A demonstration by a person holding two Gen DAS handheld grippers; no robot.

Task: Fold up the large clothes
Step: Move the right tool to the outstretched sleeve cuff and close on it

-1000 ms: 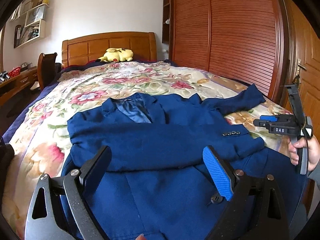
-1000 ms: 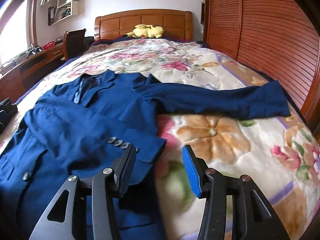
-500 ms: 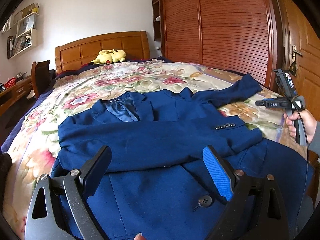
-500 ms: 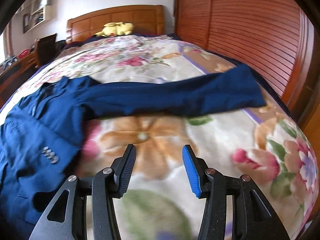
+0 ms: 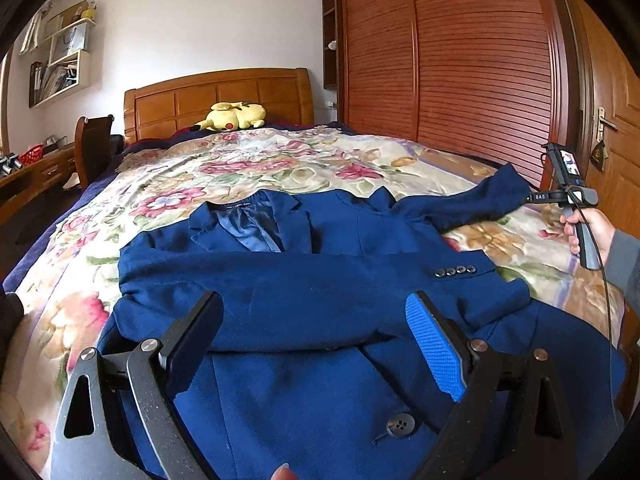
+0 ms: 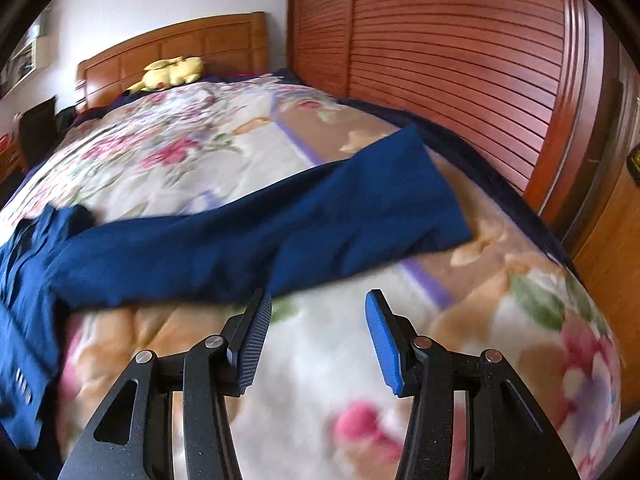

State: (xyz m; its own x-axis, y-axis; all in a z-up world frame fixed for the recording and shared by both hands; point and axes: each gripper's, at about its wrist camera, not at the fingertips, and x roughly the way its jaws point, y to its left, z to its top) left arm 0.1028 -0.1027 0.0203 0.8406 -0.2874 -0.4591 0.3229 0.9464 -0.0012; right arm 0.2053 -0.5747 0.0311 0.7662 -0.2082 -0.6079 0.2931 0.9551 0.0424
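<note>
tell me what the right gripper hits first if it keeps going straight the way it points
Probably the floral quilt just short of the jacket's outstretched blue sleeve. The right gripper is open and empty, tilted down. Depth is unclear, so it might reach the sleeve edge instead.

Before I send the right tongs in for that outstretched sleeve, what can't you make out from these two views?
- Navy blue wool blazer: hem cut off by the bottom edge in the left wrist view, behind the left tongs.
- Outstretched blue sleeve: motion-blurred in the right wrist view; cuff buttons not visible.
- Right tongs: open and empty; distance to the sleeve unclear.
</note>
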